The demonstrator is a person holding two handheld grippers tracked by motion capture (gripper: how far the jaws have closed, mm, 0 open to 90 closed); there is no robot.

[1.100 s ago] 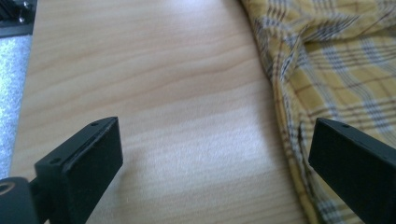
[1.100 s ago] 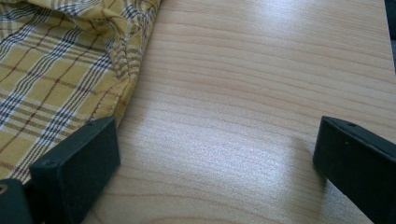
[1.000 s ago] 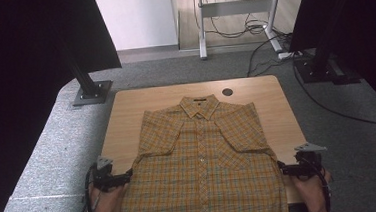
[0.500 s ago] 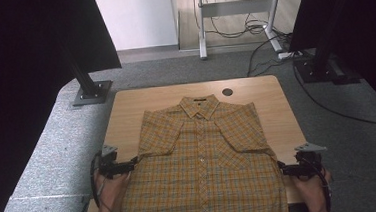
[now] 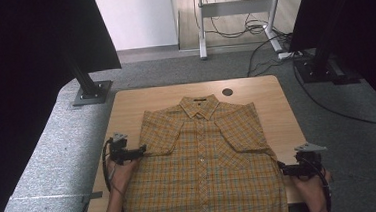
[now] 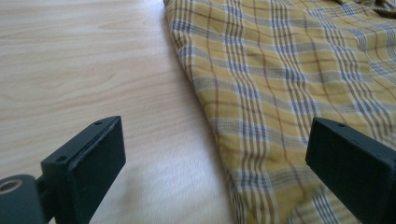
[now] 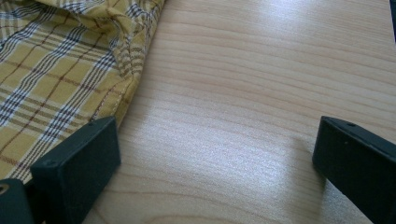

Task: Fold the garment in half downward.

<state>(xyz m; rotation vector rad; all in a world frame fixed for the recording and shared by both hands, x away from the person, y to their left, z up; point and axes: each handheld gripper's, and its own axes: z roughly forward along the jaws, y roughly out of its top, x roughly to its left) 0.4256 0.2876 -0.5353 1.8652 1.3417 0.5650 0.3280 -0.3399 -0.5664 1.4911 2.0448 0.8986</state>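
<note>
We see a yellow plaid short-sleeved button shirt [image 5: 205, 165] lying flat, front up, across the middle and lower part of the light wooden table [image 5: 135, 102] in the high view, its collar toward the top of the frame. Our left gripper [image 5: 141, 150] sits at the left of the frame, at the hem of the shirt's folded-in sleeve. In the left gripper view its jaws stand wide apart with nothing between them but the shirt's edge [image 6: 243, 140] and bare wood. Our right gripper [image 5: 282, 168] rests at the lower right, beside the shirt's side edge; its jaws are likewise spread wide and empty over the tabletop [image 7: 233, 93].
</note>
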